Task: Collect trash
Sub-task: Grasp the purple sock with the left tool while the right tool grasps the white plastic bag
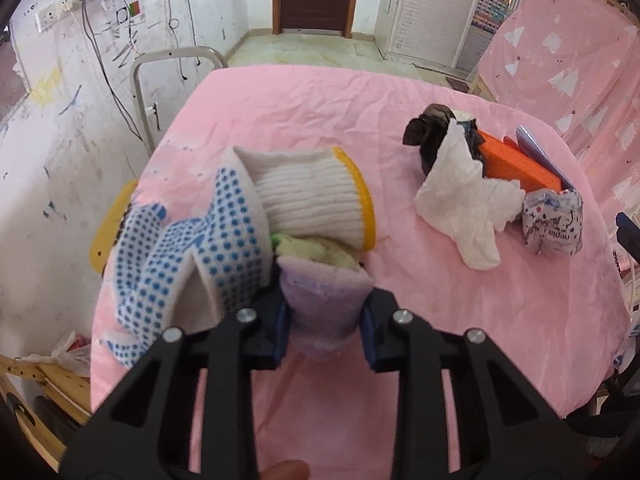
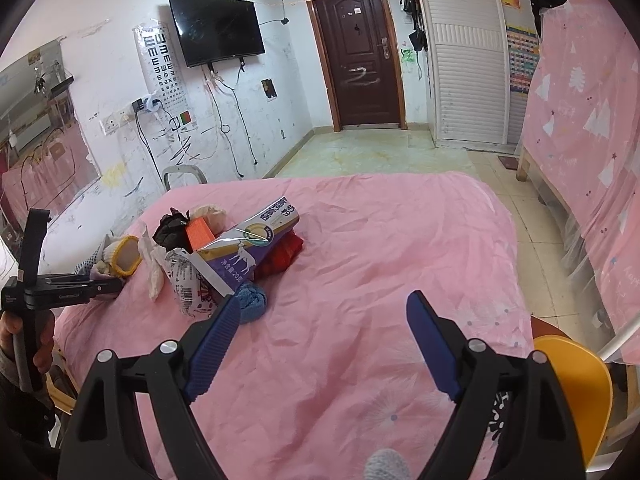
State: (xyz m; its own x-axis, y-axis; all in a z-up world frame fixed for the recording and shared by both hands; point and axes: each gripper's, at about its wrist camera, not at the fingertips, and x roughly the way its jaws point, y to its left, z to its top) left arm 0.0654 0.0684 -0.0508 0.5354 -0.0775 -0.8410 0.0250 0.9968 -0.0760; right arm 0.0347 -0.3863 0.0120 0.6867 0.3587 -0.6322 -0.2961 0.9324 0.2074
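The left gripper (image 1: 325, 322), black with blue ribbed pads, is clamped on a pale lilac knitted cloth (image 1: 323, 308): the cloth is squeezed between the two pads and bulges out ahead of them, its lower edge hanging just under the fingertips. Directly beyond the lilac cloth, touching it, lies a cream-yellow wad (image 1: 316, 250), and over that a white knitted work glove with a yellow cuff (image 1: 316, 200). To the left of the fingers a second white glove covered in blue dots (image 1: 192, 256) sprawls, its edge against the left pad. All of this rests on a table draped in a wrinkled pink cloth (image 1: 312, 120).

Well apart to the right on the same cloth sits the other heap of rubbish: a crumpled white tissue (image 1: 468, 196), a crumpled black plastic bag (image 1: 434, 136) behind it, an orange box (image 1: 516, 164), and a white printed wrapper (image 1: 554, 222) just beside the tissue.

The right gripper (image 2: 324, 344) hangs above the pink cloth with its blue pads (image 2: 212, 344) spread wide and nothing between them. The heap lies ahead and to the left of its fingers: a blue knitted ball (image 2: 252, 300) just beside the left pad, a purple and white carton (image 2: 248, 252) lying tilted over a red mesh bundle (image 2: 286, 254). At the far left edge of the right wrist view, a hand (image 2: 24, 344) grips the handle of the left gripper.
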